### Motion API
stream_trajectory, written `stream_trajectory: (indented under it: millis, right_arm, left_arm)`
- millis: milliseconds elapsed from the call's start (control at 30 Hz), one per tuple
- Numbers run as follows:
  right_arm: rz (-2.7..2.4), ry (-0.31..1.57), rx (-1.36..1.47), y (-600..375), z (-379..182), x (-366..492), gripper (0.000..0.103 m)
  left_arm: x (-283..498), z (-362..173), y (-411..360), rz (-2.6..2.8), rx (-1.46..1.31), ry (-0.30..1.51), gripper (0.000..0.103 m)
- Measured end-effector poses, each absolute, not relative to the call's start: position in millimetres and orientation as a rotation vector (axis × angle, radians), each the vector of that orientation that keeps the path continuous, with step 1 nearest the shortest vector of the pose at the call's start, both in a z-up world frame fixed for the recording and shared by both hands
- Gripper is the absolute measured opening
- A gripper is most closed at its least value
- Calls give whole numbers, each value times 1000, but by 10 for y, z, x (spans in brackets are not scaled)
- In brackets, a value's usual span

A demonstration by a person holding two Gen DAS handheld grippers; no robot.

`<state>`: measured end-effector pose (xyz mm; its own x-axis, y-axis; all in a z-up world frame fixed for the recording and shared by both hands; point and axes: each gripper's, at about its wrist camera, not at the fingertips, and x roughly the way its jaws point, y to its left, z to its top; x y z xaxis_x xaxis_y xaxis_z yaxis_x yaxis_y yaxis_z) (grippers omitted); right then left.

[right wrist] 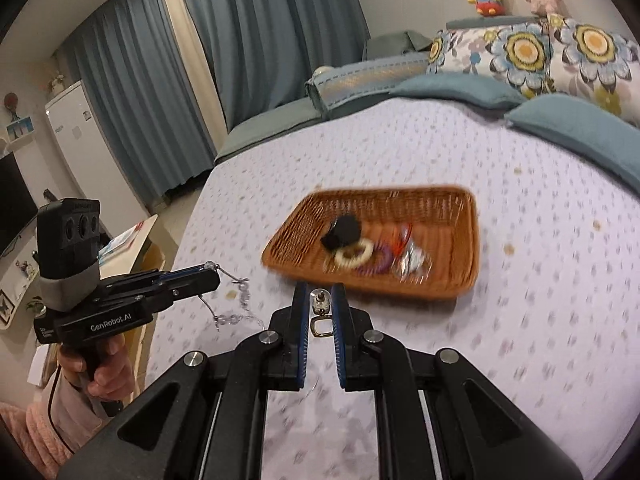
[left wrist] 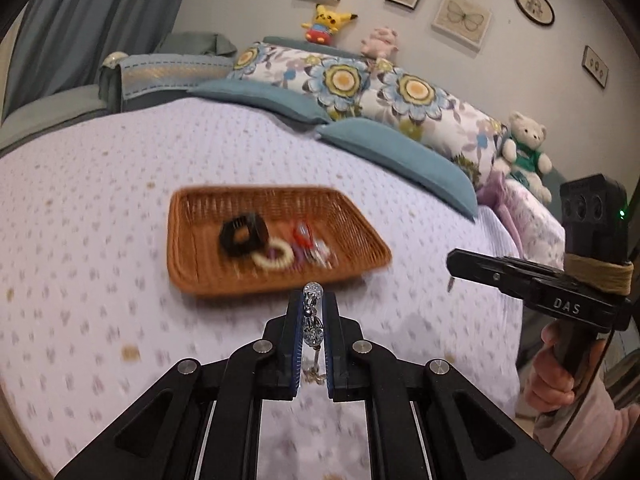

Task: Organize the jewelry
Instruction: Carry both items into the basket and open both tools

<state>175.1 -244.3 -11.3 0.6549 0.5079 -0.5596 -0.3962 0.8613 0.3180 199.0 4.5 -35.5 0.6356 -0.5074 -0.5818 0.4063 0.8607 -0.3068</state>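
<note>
Left wrist view: left gripper (left wrist: 313, 300) clamped tight on a beaded bracelet (left wrist: 311, 322), held just in front of the wicker basket (left wrist: 280, 280) on the bedspread (left wrist: 100, 240). Basket holds a black scrunchie (left wrist: 244, 234) and cream hair tie (left wrist: 272, 258).

Right wrist view: right gripper (right wrist: 319, 304) nearly closed, pinching the bracelet's clasp end (right wrist: 320, 312) just before the basket's near rim; beads trail to the left gripper, left of the basket.

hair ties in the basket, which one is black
The big chunky black hair tie, at the left of the pile; the cream coil tie beside it is pale and thinner.
</note>
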Motion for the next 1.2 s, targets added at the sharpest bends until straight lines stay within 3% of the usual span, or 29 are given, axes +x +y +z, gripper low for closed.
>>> stream_trajectory:
  millis: [200, 533, 800, 867, 967, 1033, 1200]
  right_arm:
    - [474, 711, 201, -2524, -147, 2341, 14]
    - [351, 881, 304, -2632, -828, 3485, 14]
    - [282, 955, 268, -2588, -1191, 3855, 14]
    - [280, 962, 263, -2582, -1198, 3871, 21]
    - [269, 940, 255, -2614, -1144, 3813, 28]
    - [263, 921, 253, -2632, -1073, 3727, 28]
    - [270, 844, 229, -2590, -794, 3285, 28]
  left_arm:
    - [2511, -344, 52, -523, -201, 717, 9]
    - [3367, -631, -27, -489, -249, 780, 9]
    - [3593, -924, -154, -450, -204, 807, 9]
    - [3586, -959, -164, -421, -194, 809, 10]
    - [3550, -928, -154, -413, -189, 802, 22]
    - [3463, -851, -130, -402, -188, 782, 40]
    - [3037, -548, -95, -400, -195, 693, 44]
